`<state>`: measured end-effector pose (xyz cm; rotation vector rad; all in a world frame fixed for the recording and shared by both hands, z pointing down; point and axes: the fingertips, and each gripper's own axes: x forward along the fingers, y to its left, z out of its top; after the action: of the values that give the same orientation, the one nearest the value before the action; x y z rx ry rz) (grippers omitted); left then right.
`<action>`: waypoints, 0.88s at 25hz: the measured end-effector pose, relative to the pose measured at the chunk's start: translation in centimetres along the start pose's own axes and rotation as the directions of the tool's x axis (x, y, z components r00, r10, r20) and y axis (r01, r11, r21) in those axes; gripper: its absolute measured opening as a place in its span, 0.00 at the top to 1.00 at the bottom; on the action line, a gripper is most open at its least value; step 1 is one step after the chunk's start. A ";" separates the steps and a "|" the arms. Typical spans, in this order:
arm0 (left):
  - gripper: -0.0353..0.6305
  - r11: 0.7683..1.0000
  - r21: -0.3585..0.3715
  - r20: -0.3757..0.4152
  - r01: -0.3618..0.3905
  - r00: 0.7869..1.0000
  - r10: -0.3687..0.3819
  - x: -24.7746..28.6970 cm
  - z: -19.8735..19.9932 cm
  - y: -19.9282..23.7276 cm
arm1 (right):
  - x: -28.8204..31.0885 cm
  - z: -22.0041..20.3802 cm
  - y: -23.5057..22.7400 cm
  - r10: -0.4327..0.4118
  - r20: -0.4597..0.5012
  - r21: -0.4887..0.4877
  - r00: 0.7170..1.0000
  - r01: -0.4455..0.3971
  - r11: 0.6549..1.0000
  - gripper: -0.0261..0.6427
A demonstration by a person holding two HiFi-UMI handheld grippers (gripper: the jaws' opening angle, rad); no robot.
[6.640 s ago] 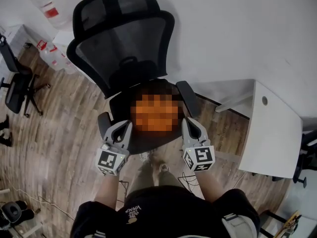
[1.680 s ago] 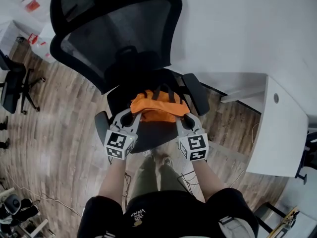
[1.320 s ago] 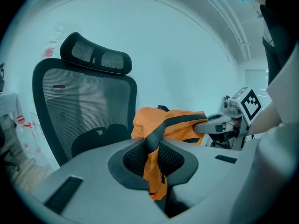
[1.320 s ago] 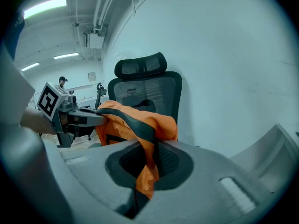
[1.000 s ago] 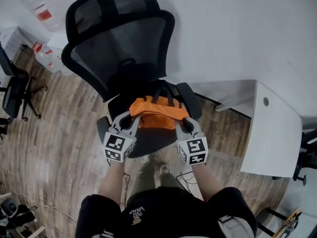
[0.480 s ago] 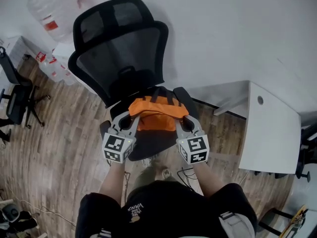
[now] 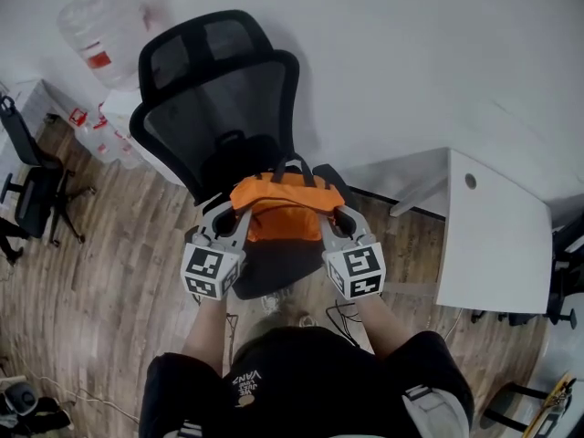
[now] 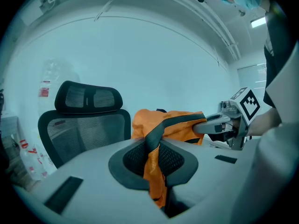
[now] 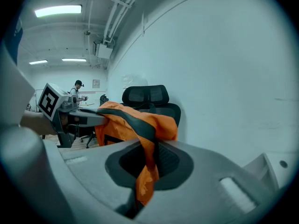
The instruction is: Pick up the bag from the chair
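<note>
An orange bag point(image 7: 277, 206) with black straps hangs in the air above the seat of a black mesh office chair point(image 7: 217, 108). My left gripper point(image 7: 235, 219) is shut on the bag's left edge, my right gripper point(image 7: 330, 217) on its right edge. In the left gripper view the orange cloth point(image 8: 154, 164) and a dark strap run between the closed jaws point(image 8: 153, 157), with the other gripper point(image 8: 219, 123) across the bag. In the right gripper view the bag point(image 9: 140, 120) drapes down between the closed jaws point(image 9: 147, 164).
A white desk point(image 7: 497, 235) stands at the right, close to the chair. A large water bottle point(image 7: 108, 26) sits against the white wall at the back left. A second black chair point(image 7: 32, 185) is at the far left on the wood floor. My legs are below the seat.
Both grippers have risen with the orange bag, which has come up off the chair seat and now hangs between them in front of the backrest.
</note>
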<state>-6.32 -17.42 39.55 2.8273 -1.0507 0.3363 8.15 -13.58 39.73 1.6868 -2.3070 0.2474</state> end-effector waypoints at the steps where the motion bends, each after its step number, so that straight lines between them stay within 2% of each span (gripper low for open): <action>1: 0.88 1.000 0.002 0.005 -0.001 1.000 0.001 -0.2 0.5 -0.2 | -0.4 0.4 0.0 0.000 0.005 -0.004 1.000 0.000 1.000 0.94; 7: 0.88 1.000 0.004 0.027 -0.010 1.000 0.010 -1.1 2.5 -1.0 | -1.9 2.6 0.0 -0.001 0.041 -0.027 0.999 0.002 1.000 0.94; 22: 0.89 0.998 0.061 0.102 -0.029 0.995 0.023 -3.7 7.9 -2.6 | -5.3 7.3 0.4 0.003 0.131 -0.061 0.991 0.005 0.998 0.94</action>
<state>-6.04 -14.50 30.92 2.9162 -1.1156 0.2346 8.39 -10.74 31.17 1.7223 -2.3805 0.0662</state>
